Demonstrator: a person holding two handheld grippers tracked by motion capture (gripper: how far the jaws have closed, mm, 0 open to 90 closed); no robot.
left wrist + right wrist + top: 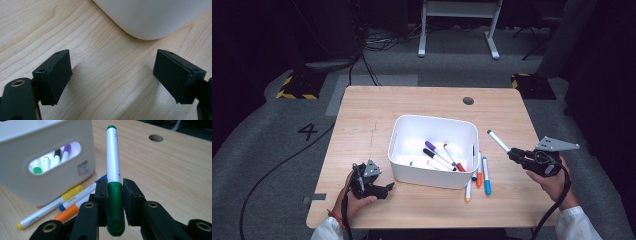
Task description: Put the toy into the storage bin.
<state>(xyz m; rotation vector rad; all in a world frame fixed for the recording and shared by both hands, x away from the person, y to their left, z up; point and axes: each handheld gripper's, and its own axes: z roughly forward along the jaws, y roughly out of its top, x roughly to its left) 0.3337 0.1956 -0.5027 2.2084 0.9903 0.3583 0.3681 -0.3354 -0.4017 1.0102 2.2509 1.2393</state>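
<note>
At the left of the wooden table [362, 110], the left gripper [384, 188] rests low near the front edge in the person's left hand [354, 202], its jaws pointing toward the white bin [402, 131]. In the left gripper view those jaws stand wide apart with bare wood between them and nothing held, and a rounded corner of the bin sits just beyond them.

The bin stands in the middle of the table with several markers lying inside it, among them a purple-capped marker [433, 148], a black-capped one [432, 156] and a red-capped one [454, 159]. Just right of the bin, 3 markers lie on the wood side by side: a yellow-capped marker [468, 192], an orange one [479, 172] and a blue one [486, 176].

Farther right, the right gripper [511, 153] is held above the table in the person's right hand [552, 182]. Its jaws are clamped on the green cap end of a green marker [113, 165], whose white barrel sticks out past the jaws toward the bin. In the high view the marker is off the table, to the right of the bin's right wall.
</note>
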